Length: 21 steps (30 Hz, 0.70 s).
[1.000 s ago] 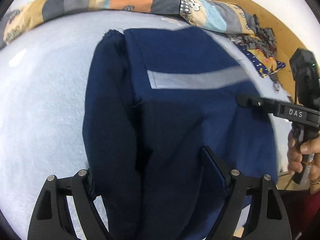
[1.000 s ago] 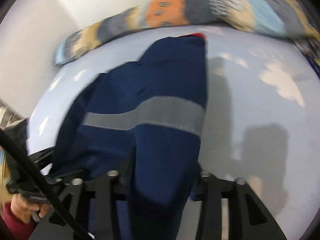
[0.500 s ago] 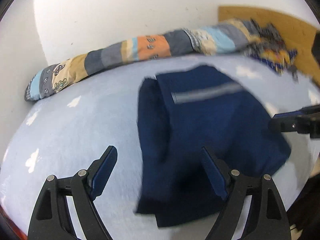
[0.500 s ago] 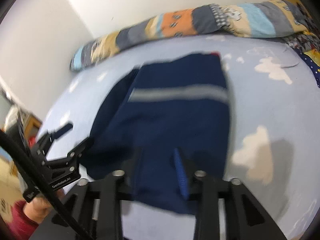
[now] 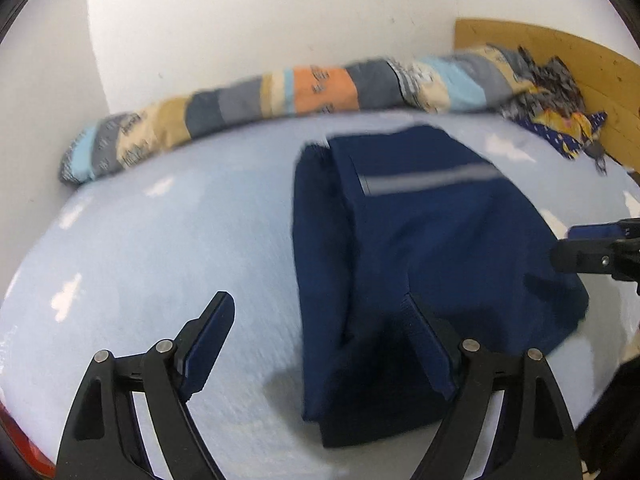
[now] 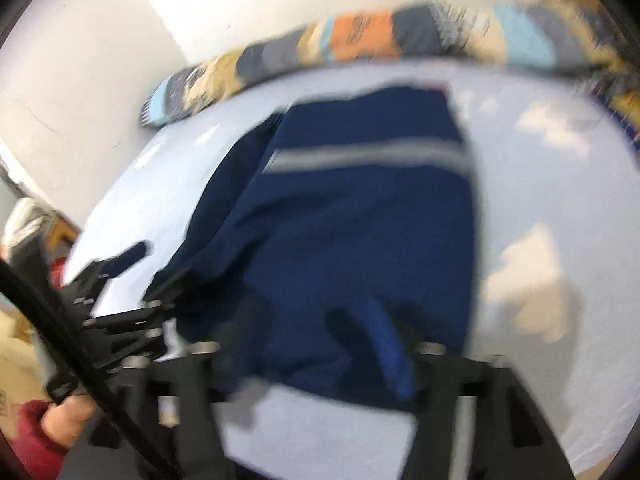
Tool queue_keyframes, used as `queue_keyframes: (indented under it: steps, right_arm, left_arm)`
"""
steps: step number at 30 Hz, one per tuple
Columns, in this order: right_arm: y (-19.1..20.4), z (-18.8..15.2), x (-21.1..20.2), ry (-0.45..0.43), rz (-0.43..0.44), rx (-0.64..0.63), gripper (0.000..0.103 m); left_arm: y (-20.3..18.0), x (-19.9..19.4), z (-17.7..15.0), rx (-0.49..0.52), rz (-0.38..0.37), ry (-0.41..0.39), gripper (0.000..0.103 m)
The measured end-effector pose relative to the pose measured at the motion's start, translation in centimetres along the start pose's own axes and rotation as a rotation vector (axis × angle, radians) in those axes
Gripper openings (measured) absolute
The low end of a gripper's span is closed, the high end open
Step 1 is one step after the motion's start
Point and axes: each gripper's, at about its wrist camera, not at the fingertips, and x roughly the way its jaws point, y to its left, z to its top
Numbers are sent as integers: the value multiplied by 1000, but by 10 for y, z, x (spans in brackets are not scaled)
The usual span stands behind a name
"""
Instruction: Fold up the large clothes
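A folded navy garment (image 5: pixel 420 248) with a grey reflective stripe lies on the pale blue bed; it also shows in the right wrist view (image 6: pixel 352 216). My left gripper (image 5: pixel 320 324) is open and empty, just above the garment's near left corner; its right finger overlaps the cloth. My right gripper (image 6: pixel 308 340) is open over the garment's near edge, with the view blurred. It also shows at the right edge of the left wrist view (image 5: pixel 596 248). The left gripper shows at the left of the right wrist view (image 6: pixel 128 276).
A rolled patchwork quilt (image 5: pixel 280 96) lies along the far edge by the white wall. A heap of patterned cloth (image 5: pixel 560 112) sits at the far right by a wooden headboard (image 5: pixel 560 52). The blue sheet (image 5: pixel 160 248) stretches left of the garment.
Both grippers have let go of the garment and pulled back and up. The garment now lies flat on the bed, farther from both cameras.
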Motion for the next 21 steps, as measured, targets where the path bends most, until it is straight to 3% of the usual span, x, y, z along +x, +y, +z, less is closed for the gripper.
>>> queue_keyframes:
  steps: [6,11,21]
  right_arm:
    - [-16,9,13,11,-74,51,75]
    - [-15,5,33,62,-113,74,76]
    - [-11,3,27,47,-76,77,78]
  left_arm:
    - [-14,23,11,-9,-2,1,86]
    - [-26,58,1,24,33,126,86]
    - [-24,48,-1,28,36,93,88]
